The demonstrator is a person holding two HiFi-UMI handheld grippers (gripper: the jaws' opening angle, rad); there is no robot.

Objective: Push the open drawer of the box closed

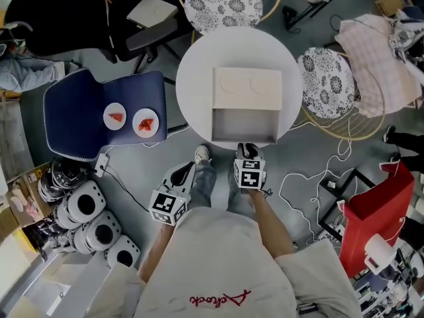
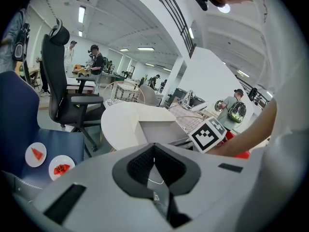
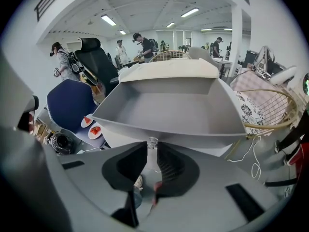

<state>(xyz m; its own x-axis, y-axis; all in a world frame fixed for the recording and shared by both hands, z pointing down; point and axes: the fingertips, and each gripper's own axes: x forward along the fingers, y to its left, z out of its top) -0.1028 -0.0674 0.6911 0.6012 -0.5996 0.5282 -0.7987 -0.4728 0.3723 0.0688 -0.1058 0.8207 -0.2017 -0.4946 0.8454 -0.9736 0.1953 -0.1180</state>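
Observation:
On a round white table (image 1: 192, 78) stands a cream box (image 1: 246, 88) whose grey drawer (image 1: 244, 140) is pulled out toward me. The drawer is empty. In the right gripper view the drawer (image 3: 169, 105) fills the middle, and a small clear knob (image 3: 152, 142) sits on its front. My right gripper (image 3: 152, 148) is at that front, its jaw tips closed on the knob; in the head view it (image 1: 248, 150) meets the drawer's front edge. My left gripper (image 1: 187, 171) hangs lower left, away from the table, shut (image 2: 154, 146) and holding nothing.
A blue chair (image 1: 73, 111) left of the table carries two plates of red food (image 1: 132, 121). Patterned stools (image 1: 223, 4) (image 1: 329, 78) ring the table. Cables (image 1: 298, 184) and a red bag (image 1: 381, 201) lie at the right, round black-and-white devices (image 1: 86, 224) at the lower left.

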